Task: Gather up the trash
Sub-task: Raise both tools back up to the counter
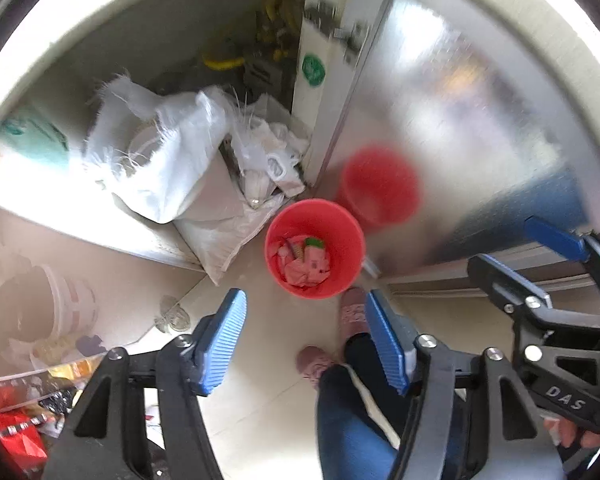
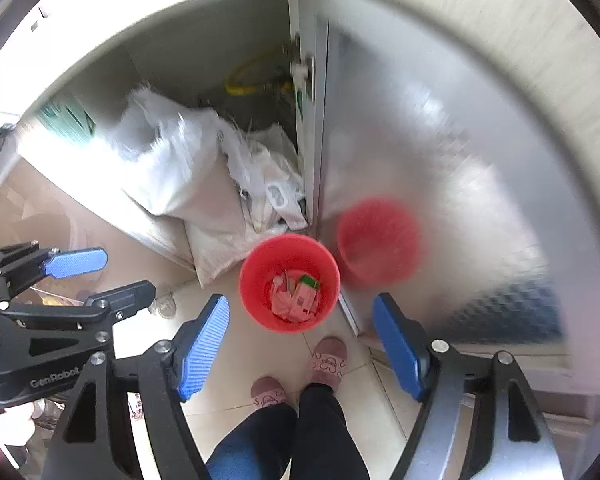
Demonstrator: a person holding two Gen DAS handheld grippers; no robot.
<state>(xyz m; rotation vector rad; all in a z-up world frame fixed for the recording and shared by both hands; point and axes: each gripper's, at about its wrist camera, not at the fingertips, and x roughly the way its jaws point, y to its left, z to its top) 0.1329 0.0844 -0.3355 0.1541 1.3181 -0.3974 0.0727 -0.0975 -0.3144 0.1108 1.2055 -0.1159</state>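
Note:
A red bucket (image 1: 342,240) stands on the tiled floor in a corner; it also shows in the right wrist view (image 2: 324,276). It holds crumpled paper and wrappers (image 1: 306,264), also seen from the right wrist (image 2: 296,296). My left gripper (image 1: 306,340) is open and empty, held above the floor in front of the bucket. My right gripper (image 2: 300,344) is open and empty, also above and in front of the bucket. The right gripper shows at the right of the left wrist view (image 1: 528,252); the left gripper shows at the left of the right wrist view (image 2: 108,272).
White sacks and bags (image 1: 168,152) are piled left of the bucket. A shiny metal door (image 1: 460,128) reflects the bucket on the right. The person's slippered feet (image 2: 296,372) stand just before the bucket. Packaging clutter (image 1: 28,408) lies at lower left.

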